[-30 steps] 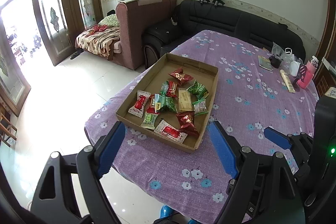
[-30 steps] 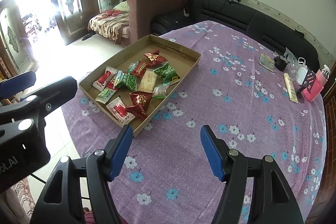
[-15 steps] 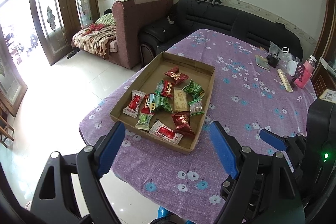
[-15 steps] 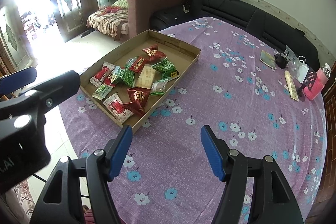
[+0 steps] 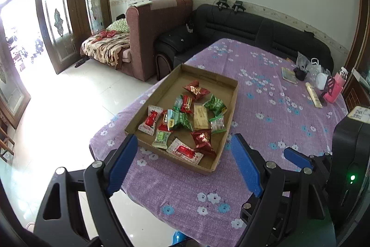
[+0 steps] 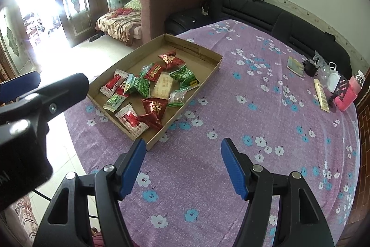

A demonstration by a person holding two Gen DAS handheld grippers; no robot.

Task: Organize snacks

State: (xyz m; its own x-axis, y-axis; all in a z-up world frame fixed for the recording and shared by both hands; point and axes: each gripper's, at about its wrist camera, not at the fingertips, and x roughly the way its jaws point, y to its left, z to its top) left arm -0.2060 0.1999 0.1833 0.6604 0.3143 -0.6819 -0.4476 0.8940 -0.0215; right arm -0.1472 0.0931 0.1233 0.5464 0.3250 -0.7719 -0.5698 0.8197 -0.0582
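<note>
Snack packets [image 5: 185, 117] lie mixed in the cardboard tray [image 5: 227, 82] on the surface [image 6: 254, 108]. Left claw [image 5: 185, 159] and right claw [image 6: 182, 163] hover wide, empty. Stage indeterminate: sorting pending or finished.

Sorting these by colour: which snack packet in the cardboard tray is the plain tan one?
The flat tan packet in the middle of the cardboard tray; the packets around it are red, green or clear.
</note>
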